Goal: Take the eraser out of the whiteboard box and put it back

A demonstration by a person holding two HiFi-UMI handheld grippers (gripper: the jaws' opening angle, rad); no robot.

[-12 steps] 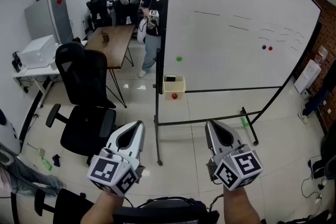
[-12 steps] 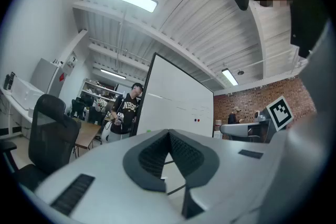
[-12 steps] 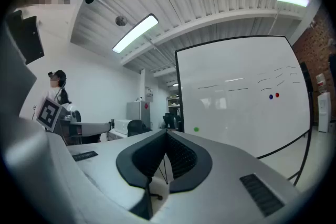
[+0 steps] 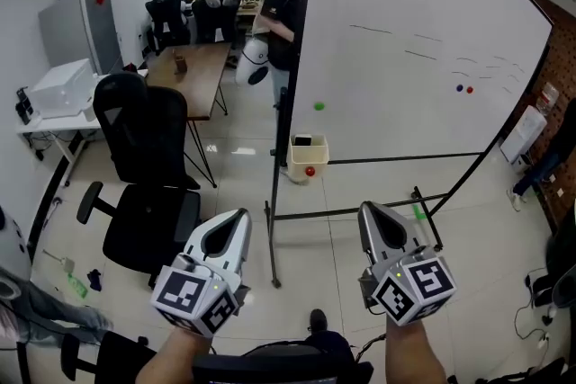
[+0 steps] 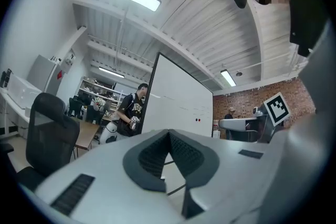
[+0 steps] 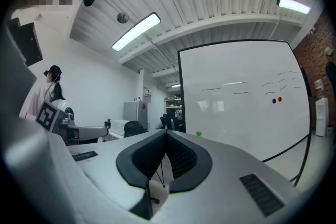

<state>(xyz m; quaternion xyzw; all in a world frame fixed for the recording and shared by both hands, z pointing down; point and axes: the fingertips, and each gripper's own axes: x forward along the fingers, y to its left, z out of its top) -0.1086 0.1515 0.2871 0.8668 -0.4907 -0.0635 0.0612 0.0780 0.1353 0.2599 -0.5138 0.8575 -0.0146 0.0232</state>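
whiteboard box (image 4: 309,159) shifted slightly right in view, left gripper (image 4: 239,215) and right gripper (image 4: 368,209) closed, empty

tongs two: left tongs (image 4: 237,215), right tongs (image 4: 368,209); whiteboard (image 4: 405,58) one; box (image 4: 318,159) one

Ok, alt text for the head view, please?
The left tongs and right tongs, both shut and empty, are held low, pointing toward a whiteboard on a stand. A cream box holding a dark eraser hangs at its lower left corner; a black office chair stands left.
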